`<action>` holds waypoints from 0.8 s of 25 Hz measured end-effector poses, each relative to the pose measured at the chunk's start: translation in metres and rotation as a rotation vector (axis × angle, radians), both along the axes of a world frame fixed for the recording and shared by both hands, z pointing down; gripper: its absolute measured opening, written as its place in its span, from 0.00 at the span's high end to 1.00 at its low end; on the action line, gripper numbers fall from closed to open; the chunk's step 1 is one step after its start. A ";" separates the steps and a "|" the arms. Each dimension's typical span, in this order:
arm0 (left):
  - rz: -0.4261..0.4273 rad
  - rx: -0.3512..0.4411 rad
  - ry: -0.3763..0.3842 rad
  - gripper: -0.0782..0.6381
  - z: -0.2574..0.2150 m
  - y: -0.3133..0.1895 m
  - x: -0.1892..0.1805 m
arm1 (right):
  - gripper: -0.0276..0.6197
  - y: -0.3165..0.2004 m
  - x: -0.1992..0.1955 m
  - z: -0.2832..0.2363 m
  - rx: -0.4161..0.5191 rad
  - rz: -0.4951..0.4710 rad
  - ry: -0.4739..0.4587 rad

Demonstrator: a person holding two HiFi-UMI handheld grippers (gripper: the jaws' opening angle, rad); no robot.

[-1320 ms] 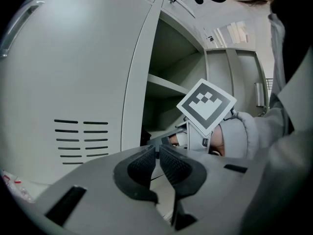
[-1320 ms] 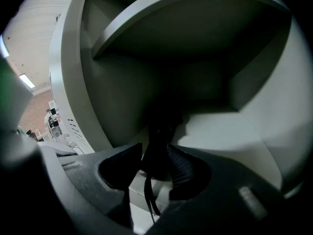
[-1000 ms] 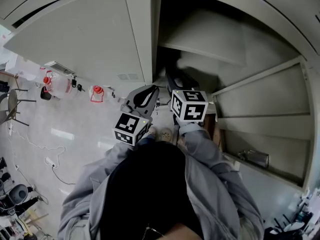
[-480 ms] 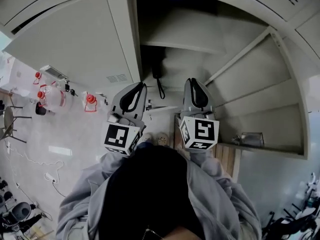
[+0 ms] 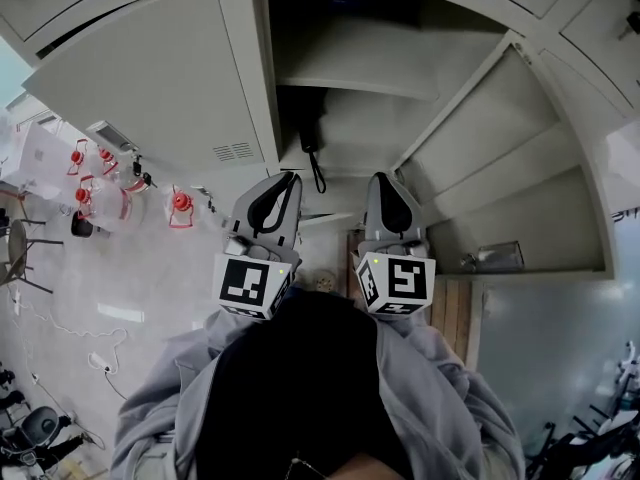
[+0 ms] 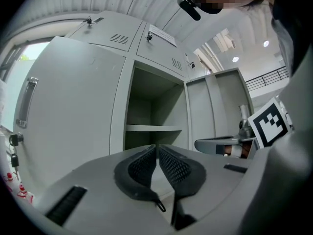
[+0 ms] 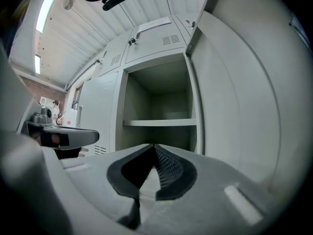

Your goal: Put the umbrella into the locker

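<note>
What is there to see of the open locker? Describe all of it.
The locker is pale grey, seemingly painted metal, tall and upright in a row of like ones. Its door stands swung open at the right. One shelf splits the inside; below it, at the left, is a dark umbrella with a hanging loop.

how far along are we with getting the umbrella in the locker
Done: the dark umbrella sits inside the open locker, at its left rear, strap loop hanging. In hand: nothing; the left gripper and right gripper are both shut and empty, pointed at the opening. Left: probably only swinging the door, which stands open on the right, if closing is wanted.
</note>
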State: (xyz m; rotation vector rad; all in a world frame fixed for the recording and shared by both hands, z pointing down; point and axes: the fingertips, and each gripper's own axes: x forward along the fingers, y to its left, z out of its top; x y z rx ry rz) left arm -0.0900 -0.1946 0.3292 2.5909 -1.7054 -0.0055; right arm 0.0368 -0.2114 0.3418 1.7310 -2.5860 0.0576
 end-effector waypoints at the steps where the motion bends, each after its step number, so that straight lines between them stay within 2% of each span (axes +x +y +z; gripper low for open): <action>1: 0.004 0.004 -0.004 0.86 0.000 0.002 0.002 | 0.95 0.002 -0.002 -0.001 0.006 -0.006 0.003; 9: 0.013 0.036 -0.015 0.86 -0.001 0.003 0.010 | 0.95 0.005 -0.010 -0.004 0.032 -0.047 0.036; 20: -0.010 0.049 -0.022 0.86 0.001 -0.003 0.018 | 0.95 -0.001 -0.014 0.001 0.029 -0.116 0.010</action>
